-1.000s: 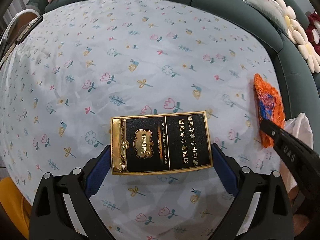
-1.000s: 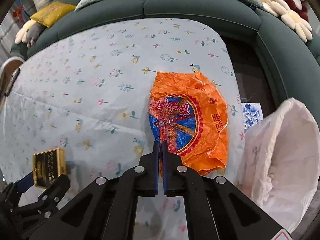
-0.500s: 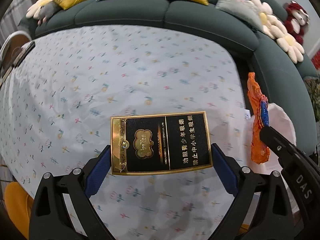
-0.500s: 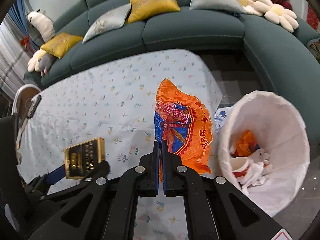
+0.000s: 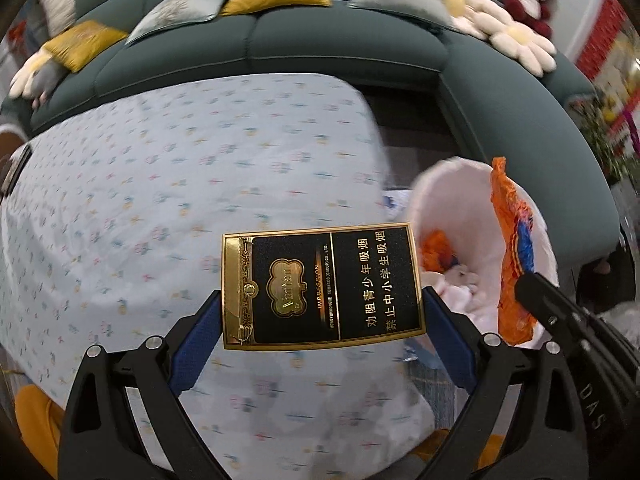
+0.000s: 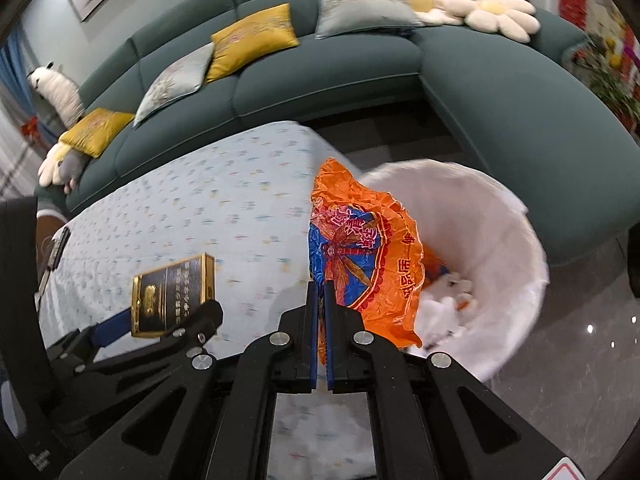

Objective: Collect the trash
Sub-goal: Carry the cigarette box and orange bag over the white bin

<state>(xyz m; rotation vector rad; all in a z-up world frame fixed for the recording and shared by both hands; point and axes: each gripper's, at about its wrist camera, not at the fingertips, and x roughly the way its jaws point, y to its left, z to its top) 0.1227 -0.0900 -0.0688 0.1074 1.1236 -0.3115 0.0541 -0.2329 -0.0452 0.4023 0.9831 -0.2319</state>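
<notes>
A black and gold cigarette pack (image 5: 322, 286) hangs above the flowered tablecloth (image 5: 180, 184), with my left gripper (image 5: 322, 312) shut on its two short ends. The same cigarette pack (image 6: 172, 294) shows at the lower left of the right wrist view. My right gripper (image 6: 321, 286) is shut on the lower edge of a crumpled orange snack wrapper (image 6: 360, 256), which dangles at the near rim of the white-lined trash bin (image 6: 516, 236). In the left wrist view the orange wrapper (image 5: 510, 256) hangs over the trash bin (image 5: 452, 208), which holds orange and white scraps.
A dark green corner sofa (image 6: 332, 76) with yellow and grey cushions and flower-shaped pillows wraps around the table. Shiny grey floor (image 6: 576, 356) lies right of the bin. A dark flat object (image 6: 54, 250) lies at the table's far left edge.
Both grippers rose and moved right with their loads, from over the tablecloth to the bin. The bin's open mouth and its contents came into view.
</notes>
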